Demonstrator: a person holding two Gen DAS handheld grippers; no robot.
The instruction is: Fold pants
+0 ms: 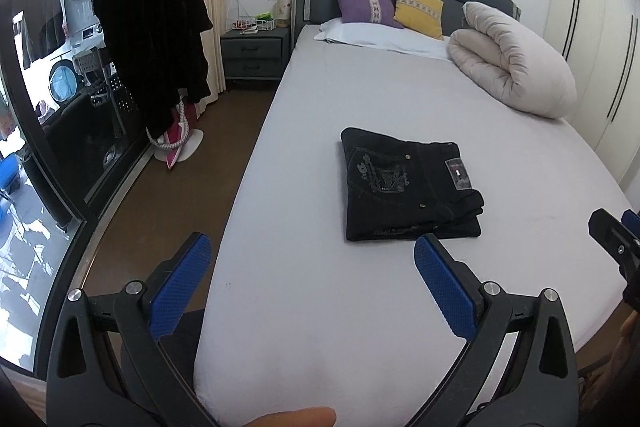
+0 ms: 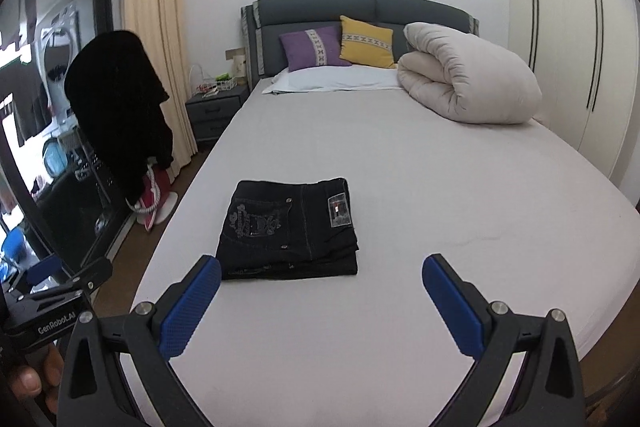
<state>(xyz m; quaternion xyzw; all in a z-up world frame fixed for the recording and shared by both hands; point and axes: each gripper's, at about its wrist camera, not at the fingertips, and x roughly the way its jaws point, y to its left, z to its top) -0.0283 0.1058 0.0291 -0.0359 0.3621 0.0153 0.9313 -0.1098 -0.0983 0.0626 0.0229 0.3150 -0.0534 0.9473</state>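
Bed [image 2: 400, 187]: covered by a pale sheet, grey headboard at the far end. Rolled cream duvet [image 2: 468, 79] lies at the head, right side, beside 2 cushions, 1 purple [image 2: 314, 47] and 1 yellow [image 2: 366, 43]. Black pants [image 2: 292, 227]: folded into a compact rectangle, back pocket and waistband label facing up, resting flat on the sheet near the foot. Left gripper [image 1: 312, 287]: fingers spread wide, empty, short of the pants. Right gripper [image 2: 322, 303]: fingers likewise apart, holding nothing, clear of the pants.
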